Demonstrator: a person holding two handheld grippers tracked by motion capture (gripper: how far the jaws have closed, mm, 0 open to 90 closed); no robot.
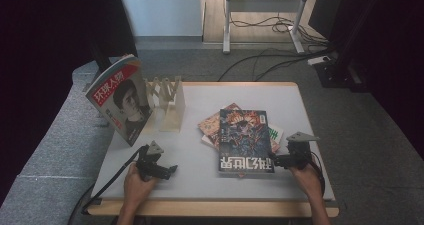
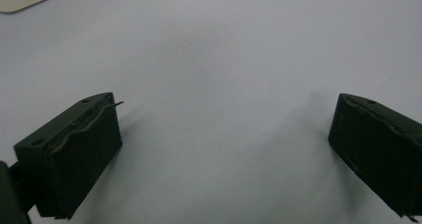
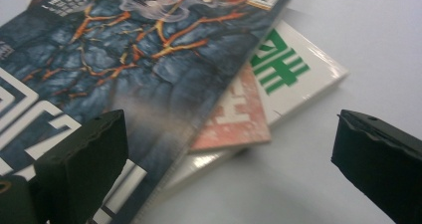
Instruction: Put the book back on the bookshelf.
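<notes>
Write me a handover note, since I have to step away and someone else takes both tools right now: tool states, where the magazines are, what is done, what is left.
Left tool: open, holding nothing, over bare table near the front left.
Right tool: open, at the right edge of the blue magazine, jaws not closed on it.
The blue magazine tops a flat stack of magazines at mid table, over a red one and a white one with green print.
One magazine already stands in the wooden rack at back left.
Left, probably: grip the blue magazine, stand it in the rack, then the others.

Upright magazine (image 1: pixel 120 99) cover: "环球人物". Blue magazine (image 1: pixel 245 140) cover, upside down: "科幻世界".
</notes>
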